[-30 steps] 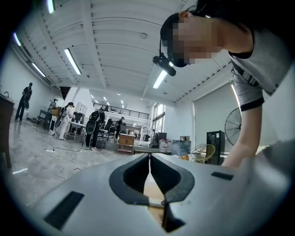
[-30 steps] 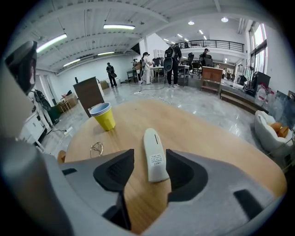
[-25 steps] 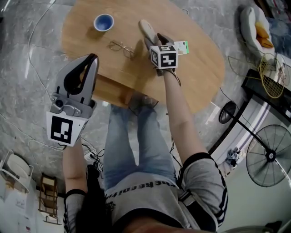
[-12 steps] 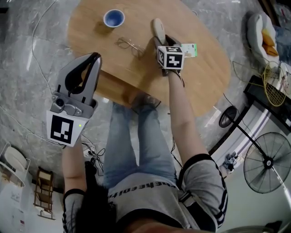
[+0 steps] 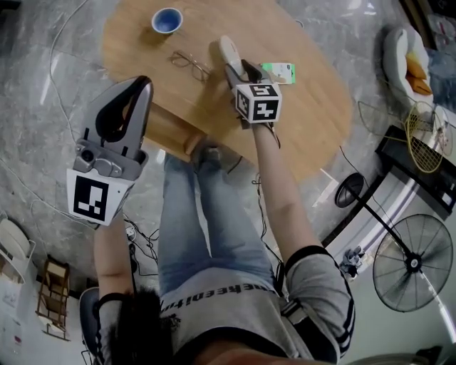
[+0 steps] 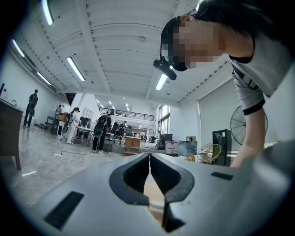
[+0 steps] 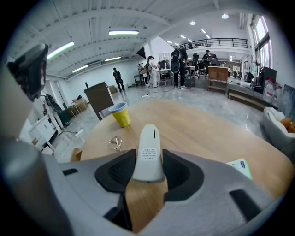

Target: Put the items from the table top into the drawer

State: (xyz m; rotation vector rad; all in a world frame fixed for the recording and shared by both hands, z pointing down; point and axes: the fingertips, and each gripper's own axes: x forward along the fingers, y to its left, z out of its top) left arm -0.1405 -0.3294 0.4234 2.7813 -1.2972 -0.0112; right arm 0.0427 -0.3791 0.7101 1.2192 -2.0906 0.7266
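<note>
Over the wooden table [image 5: 313,107] | our right gripper [image 7: 148,161] closes its jaws on the white handheld device [image 7: 148,143], pads touching both sides | glasses [image 5: 188,63] at its 9 o'clock, cup [image 5: 165,19] at 10, packet [image 5: 279,70] at 3 | our left gripper [image 6: 149,159], jaws together and empty, off the table's edge at 8.

1. Across the table [image 5: 313,121], left to right in the head view: cup [image 5: 165,19], glasses [image 5: 189,64], remote [image 5: 228,50], packet [image 5: 280,71].
2. Cup near the far edge, well apart from packet.
3. Glasses between cup and remote.

Head camera looks down; right gripper view shares the table [image 5: 313,107]
</note>
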